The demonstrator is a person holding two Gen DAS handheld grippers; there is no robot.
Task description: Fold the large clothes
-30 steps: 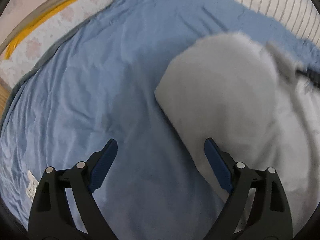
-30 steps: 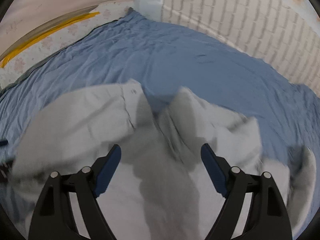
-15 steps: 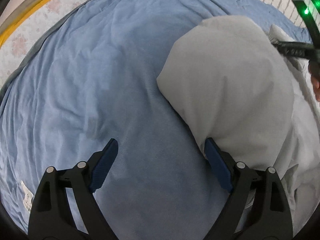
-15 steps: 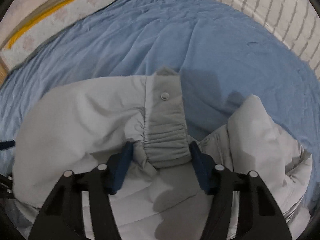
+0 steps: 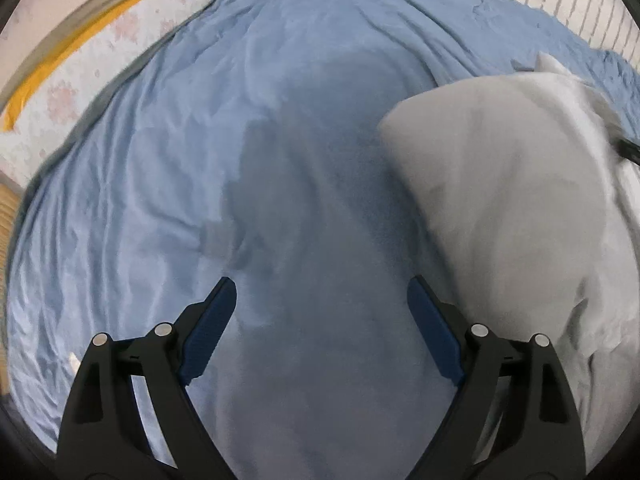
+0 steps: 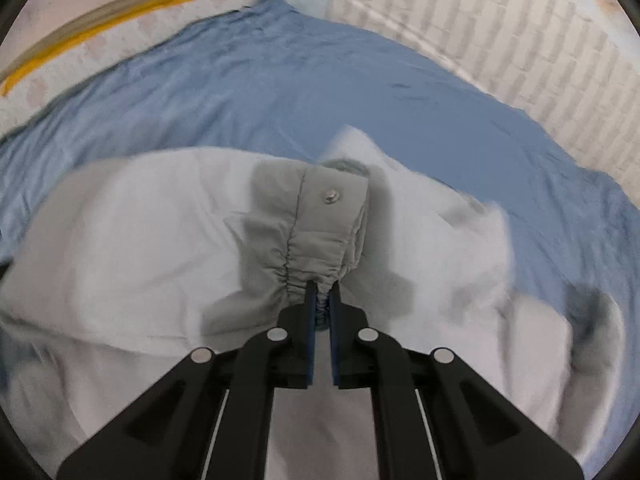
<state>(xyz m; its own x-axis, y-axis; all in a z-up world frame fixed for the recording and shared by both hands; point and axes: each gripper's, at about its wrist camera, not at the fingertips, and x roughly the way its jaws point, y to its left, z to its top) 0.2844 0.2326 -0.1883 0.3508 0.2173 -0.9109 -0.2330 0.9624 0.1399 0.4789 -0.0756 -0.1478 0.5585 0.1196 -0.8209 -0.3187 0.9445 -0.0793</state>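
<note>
Jacket (image 6: 132,240), pale grey, padded, lying crumpled on the bed over a blue bedsheet (image 6: 280,92); in my right wrist view it fills the lower half of the picture, and in my left wrist view it bulks up as a rounded grey mound (image 5: 516,208) at the right side. Cuff (image 6: 320,232): elasticated, gathered, with one metal snap button (image 6: 330,197) on its flat tab; it stands up from the garment, lifted toward the camera. My right claw (image 6: 322,300) is clenched on the gathered edge of this cuff, blue pads pressed close with only a thin fold of fabric between them. My left claw (image 5: 320,320) is released, its two blue pads spread wide above bare sheet, gripping nothing; its right finger sits just beside the near edge of the jacket, and I cannot tell whether it touches the cloth. Bedsheet: wrinkled, with soft shadow beneath the left claw. Beyond the bed's far edge: a pale floral-patterned surface (image 5: 60,92) with a yellow strip (image 5: 80,40) along it, to the upper left. White brick-pattern wall (image 6: 500,32) to the upper right. The edges of both views are blurred.
</note>
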